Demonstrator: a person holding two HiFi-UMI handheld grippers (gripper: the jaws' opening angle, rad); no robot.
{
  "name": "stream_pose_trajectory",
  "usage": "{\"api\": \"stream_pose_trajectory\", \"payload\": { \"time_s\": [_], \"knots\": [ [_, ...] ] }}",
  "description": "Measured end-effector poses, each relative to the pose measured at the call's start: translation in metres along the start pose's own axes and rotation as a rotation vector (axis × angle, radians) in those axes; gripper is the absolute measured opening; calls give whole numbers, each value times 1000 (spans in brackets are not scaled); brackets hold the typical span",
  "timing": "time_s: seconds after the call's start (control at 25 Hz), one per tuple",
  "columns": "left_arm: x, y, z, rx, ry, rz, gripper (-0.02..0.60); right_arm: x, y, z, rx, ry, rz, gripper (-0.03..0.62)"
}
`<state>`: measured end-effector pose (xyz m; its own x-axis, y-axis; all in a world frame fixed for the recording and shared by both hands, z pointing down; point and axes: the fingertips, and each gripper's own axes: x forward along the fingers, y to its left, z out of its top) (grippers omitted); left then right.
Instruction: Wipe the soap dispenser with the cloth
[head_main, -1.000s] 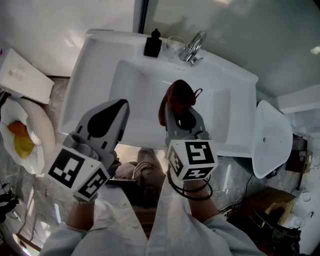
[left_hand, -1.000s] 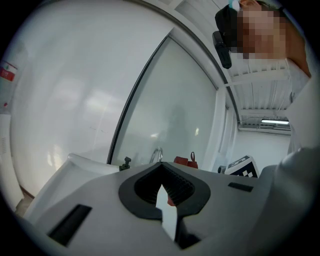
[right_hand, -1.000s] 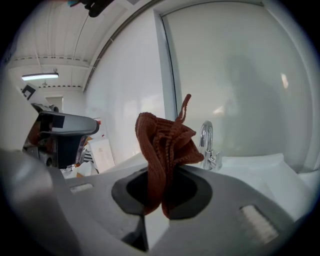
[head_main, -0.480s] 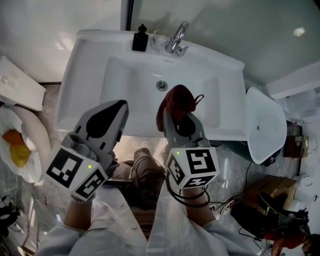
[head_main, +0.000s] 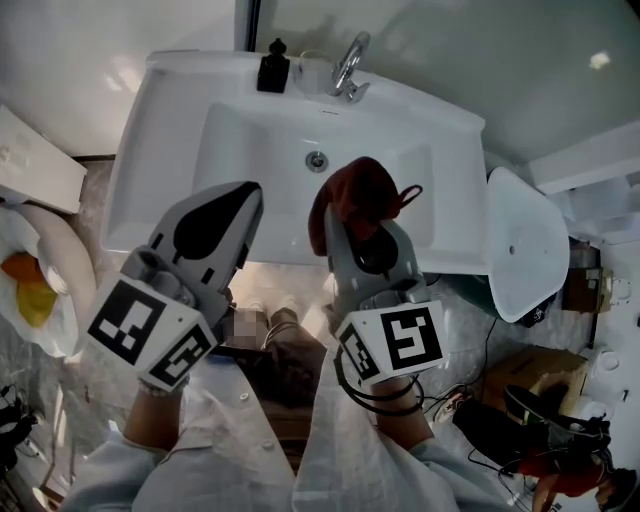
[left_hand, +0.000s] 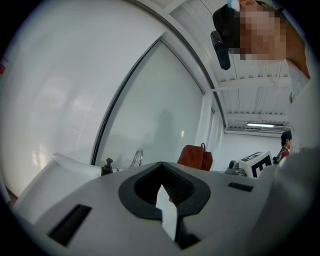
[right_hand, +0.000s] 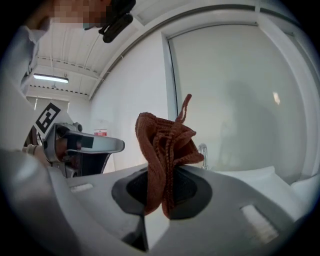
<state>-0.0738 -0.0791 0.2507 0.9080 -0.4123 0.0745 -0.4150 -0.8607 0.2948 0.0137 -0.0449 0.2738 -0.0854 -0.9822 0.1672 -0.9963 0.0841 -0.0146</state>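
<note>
My right gripper (right_hand: 159, 200) is clamped on the rust-red cloth (right_hand: 167, 145). The cloth sticks up out of the jaws in a bunch, with a little loop poking off the top. The left gripper (left_hand: 162, 195) sits just to its left, jaws pressed together with nothing in them. Both hang over the near edge of the white sink (head_main: 170, 160). The soap dispenser (head_main: 272, 70), a small black bottle, is way out ahead on the sink's back rim. It's roughly straight ahead of the left gripper, ahead-left of the right one, and well apart from the cloth. The chrome tap (head_main: 348, 68) stands near it, on the right gripper's side.
</note>
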Motion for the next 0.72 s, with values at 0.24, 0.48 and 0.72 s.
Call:
{"api": "stream_pose_trajectory", "payload": {
  "time_s": [0.24,0.48,0.72],
  "knots": [
    [17,-14,8,-1,-21,-5,5,-10,-20,25,-42,-53,-11,55],
    [22,-29,18,27,-29,9,5,-18,-32,32,-36,-56,1,55],
    [28,-32,21,47,-25,31,5,-17,-41,31,-11,-62,26,55]
  ]
}}
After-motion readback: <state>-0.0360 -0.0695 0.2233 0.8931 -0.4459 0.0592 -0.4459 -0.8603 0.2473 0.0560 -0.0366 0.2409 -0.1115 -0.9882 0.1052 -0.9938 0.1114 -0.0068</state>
